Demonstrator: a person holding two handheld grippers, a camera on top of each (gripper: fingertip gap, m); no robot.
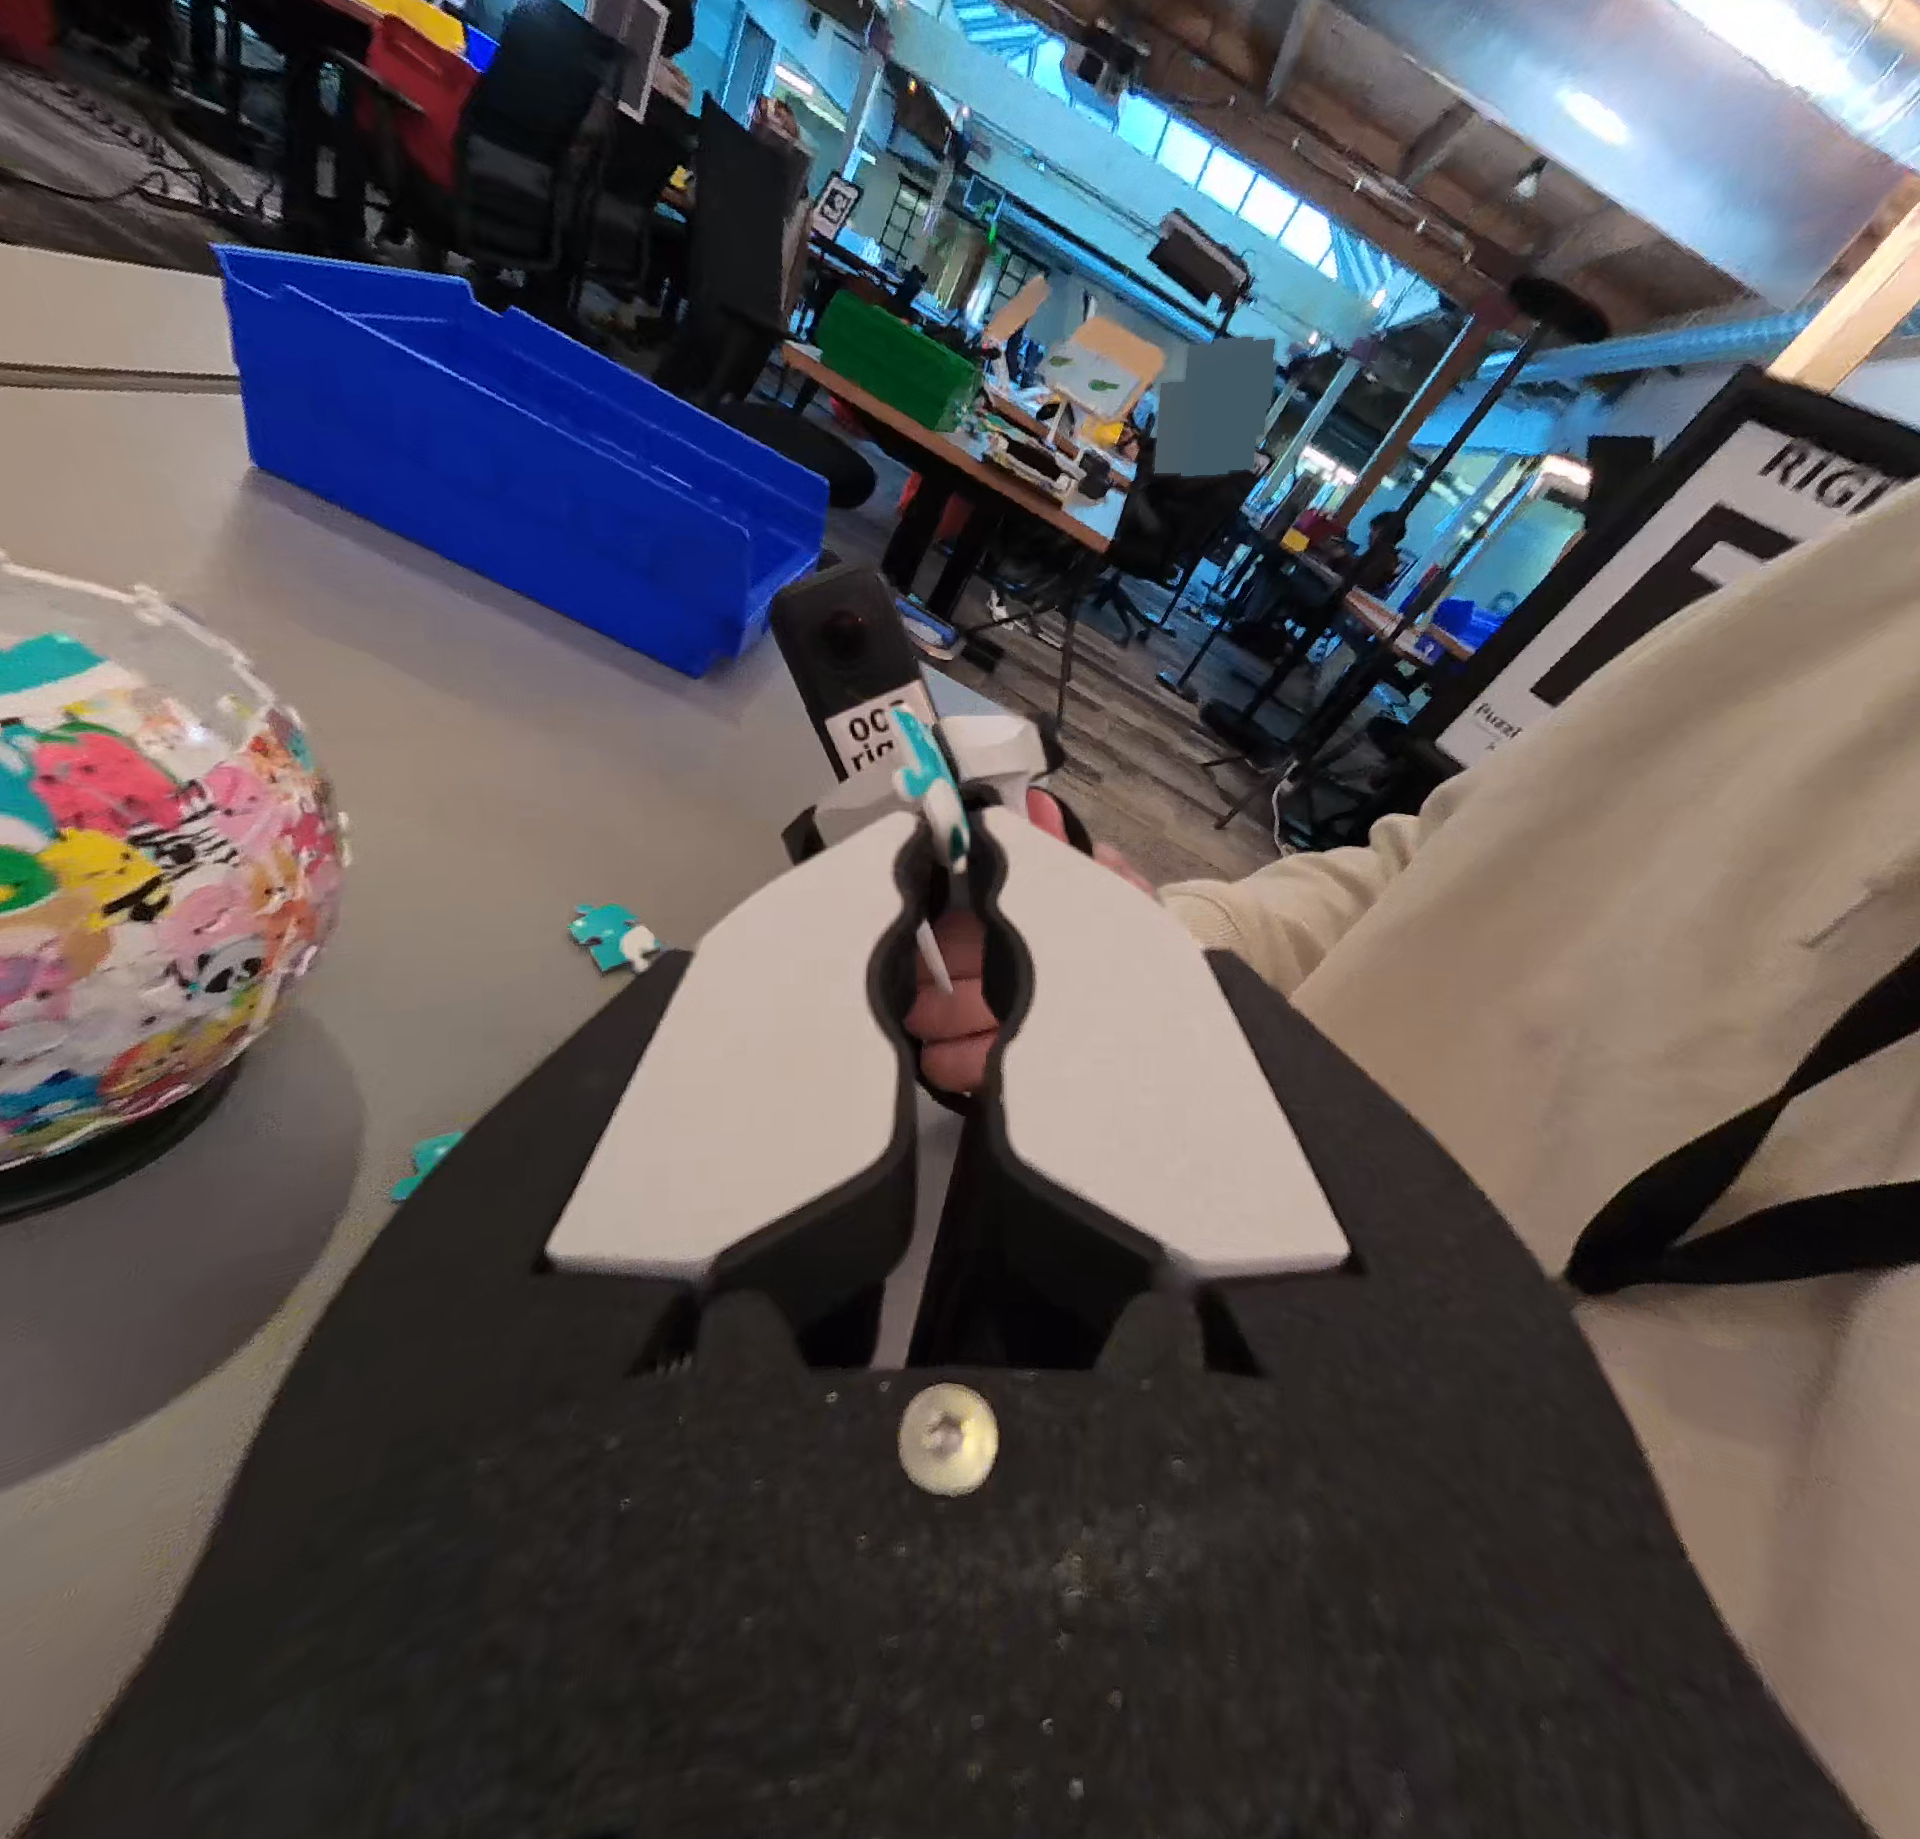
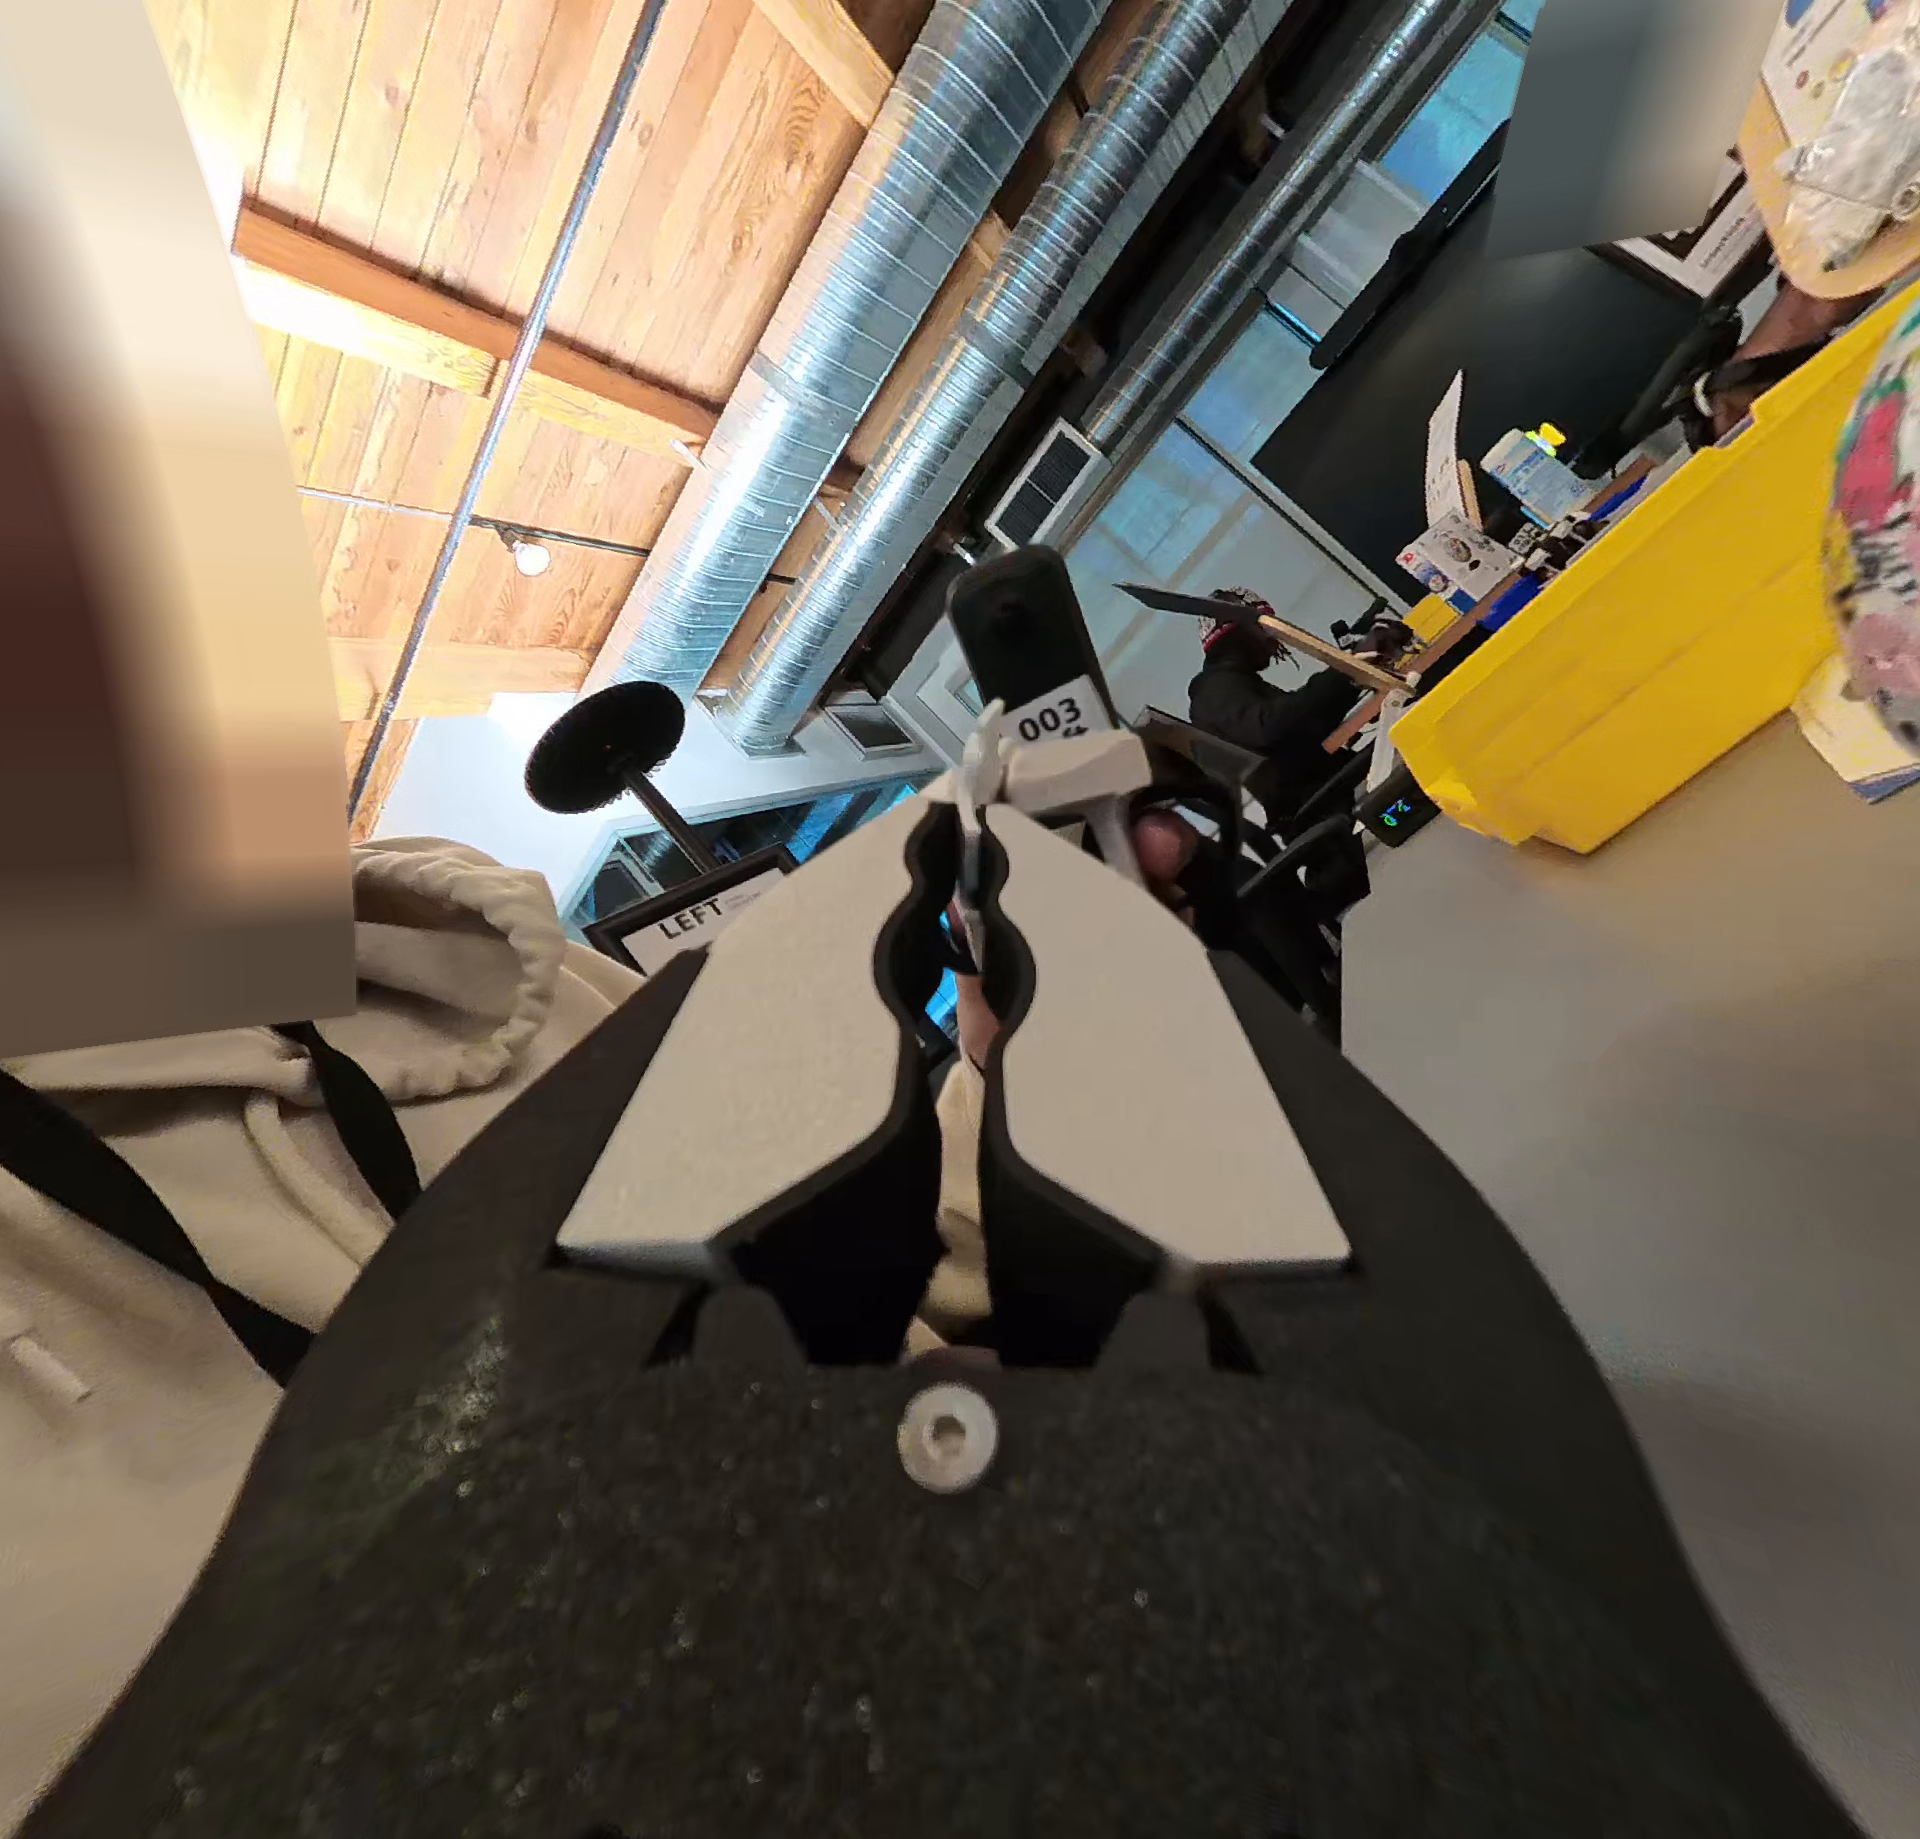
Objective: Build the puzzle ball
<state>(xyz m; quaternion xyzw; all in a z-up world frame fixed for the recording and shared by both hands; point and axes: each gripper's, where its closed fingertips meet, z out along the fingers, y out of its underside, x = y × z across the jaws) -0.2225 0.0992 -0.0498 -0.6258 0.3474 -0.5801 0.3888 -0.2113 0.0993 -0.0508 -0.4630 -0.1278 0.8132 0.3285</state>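
1. On the grey table [image 1: 582,750], at the left of the left wrist view, the puzzle ball [image 1: 156,875] sits on a dark round stand [image 1: 114,1161]. Its lower body is assembled and its upper rim is open and jagged, so the build is judged unfinished.
2. Beyond it, far and to the right, stands a blue bin [image 1: 499,439]. In the right wrist view a yellow bin [image 2: 1662,646] stands at the far right of that table.
3. Left gripper [image 1: 948,854]: clenched, fingertips nearly meeting, pinching a teal-and-white puzzle piece [image 1: 933,787] edge-on at the tips, lifted clear of the table.
4. Right gripper [image 2: 971,859]: likewise closed to a thin gap on a pale, thin piece [image 2: 977,792]. Each view shows the other tool's tips just beyond its own. This appears to be one piece gripped from both sides, though that cannot be confirmed.
5. Two loose teal pieces lie on the table: one just right of the ball [image 1: 611,935], one nearer, beside the stand [image 1: 426,1161].
6. Step in hand, as judged: re-gripping the piece between tools before fitting.
7. Recommendation: keep one pinch firm until the other is seated. Hold by a flat margin, leaving the tabs free. Approach the open rim with the curve matched. Press lightly, as the ball may roll on its stand.
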